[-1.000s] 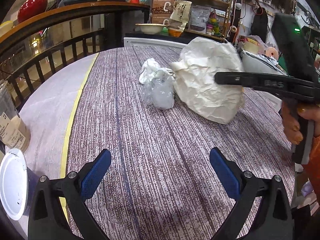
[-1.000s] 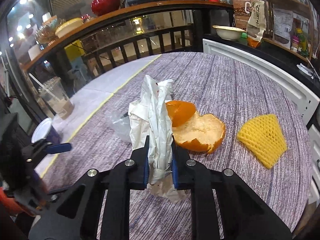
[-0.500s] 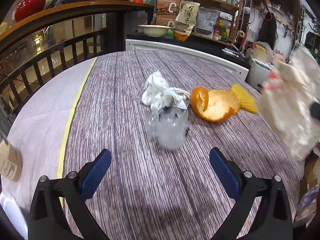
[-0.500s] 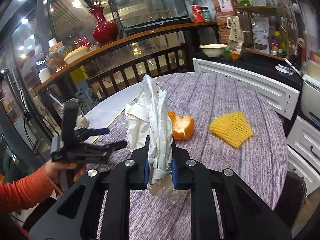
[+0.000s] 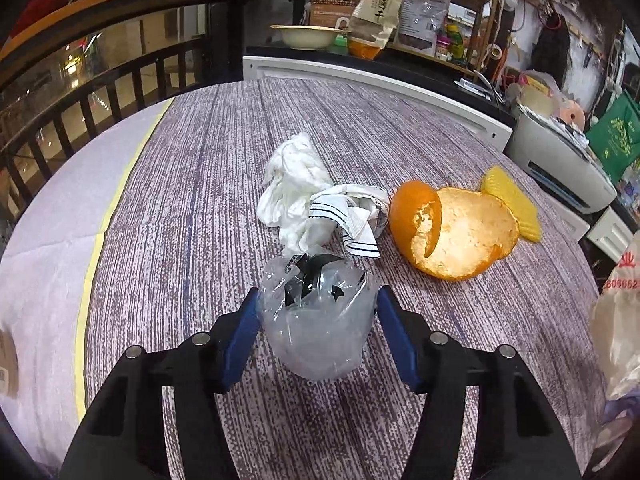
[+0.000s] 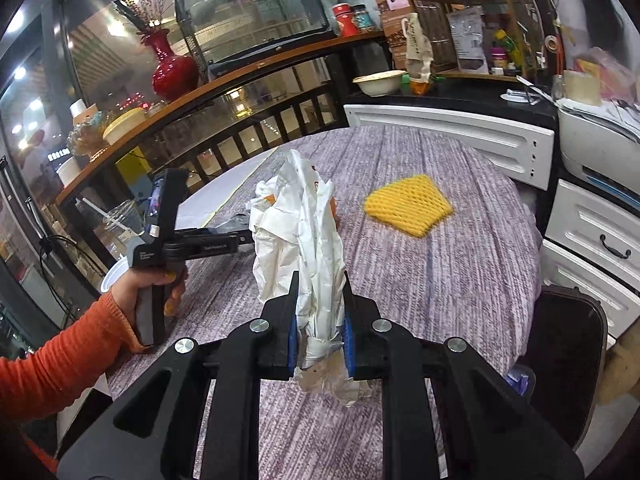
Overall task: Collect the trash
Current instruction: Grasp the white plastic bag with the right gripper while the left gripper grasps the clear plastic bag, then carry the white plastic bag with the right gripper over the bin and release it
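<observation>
Left wrist: since a second ago left gripper advanced to the clear plastic wrapper; jaws closing, wrapper between them, pads about touching. Left: tissue wad, orange peel, yellow foam net. Open table around.

Right wrist: right gripper clenched on white bag, raised near table's edge; nothing bagged yet.

A small shop or café: wooden shelves of packaged goods at one o'clock, glass display case at eleven o'clock, white printer at three o'clock.
</observation>
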Motion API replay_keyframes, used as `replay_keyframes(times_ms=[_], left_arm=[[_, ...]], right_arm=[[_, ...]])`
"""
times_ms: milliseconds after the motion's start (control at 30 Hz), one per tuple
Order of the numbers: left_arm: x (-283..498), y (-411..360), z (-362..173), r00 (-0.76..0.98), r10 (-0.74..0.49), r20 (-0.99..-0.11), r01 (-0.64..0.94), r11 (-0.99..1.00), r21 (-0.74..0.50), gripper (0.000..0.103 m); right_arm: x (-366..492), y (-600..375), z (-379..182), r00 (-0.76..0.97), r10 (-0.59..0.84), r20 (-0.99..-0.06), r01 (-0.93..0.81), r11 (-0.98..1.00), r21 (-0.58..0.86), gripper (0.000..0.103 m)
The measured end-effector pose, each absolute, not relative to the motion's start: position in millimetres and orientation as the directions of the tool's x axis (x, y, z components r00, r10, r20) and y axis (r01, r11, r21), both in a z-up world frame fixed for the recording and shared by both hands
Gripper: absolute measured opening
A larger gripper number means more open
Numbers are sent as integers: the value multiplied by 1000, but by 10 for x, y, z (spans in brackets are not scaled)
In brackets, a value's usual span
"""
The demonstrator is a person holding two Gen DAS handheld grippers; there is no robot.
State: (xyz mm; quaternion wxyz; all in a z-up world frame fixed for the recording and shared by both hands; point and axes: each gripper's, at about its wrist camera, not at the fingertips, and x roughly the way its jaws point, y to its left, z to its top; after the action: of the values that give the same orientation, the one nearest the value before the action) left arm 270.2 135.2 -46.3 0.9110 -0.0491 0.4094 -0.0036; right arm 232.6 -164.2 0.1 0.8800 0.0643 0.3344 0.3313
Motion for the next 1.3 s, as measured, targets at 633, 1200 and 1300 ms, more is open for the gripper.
replay_keyframes(times_ms=[633, 1200, 1300], left_arm=[[1914, 1065, -88, 774, -106, -625, 5, 987, -161, 43], [1791, 20, -9, 748, -318, -583, 236, 948, -213, 43], [1813, -164, -11, 737, -343, -583, 268, 940, -213, 43]], right_arm=[[2114, -2085, -179, 622, 602, -501, -450, 799, 400, 18], [1967, -3028, -412, 749, 397, -531, -204, 900, 385, 18], [1991, -3219, -520, 757, 341, -558, -142, 919, 369, 18]])
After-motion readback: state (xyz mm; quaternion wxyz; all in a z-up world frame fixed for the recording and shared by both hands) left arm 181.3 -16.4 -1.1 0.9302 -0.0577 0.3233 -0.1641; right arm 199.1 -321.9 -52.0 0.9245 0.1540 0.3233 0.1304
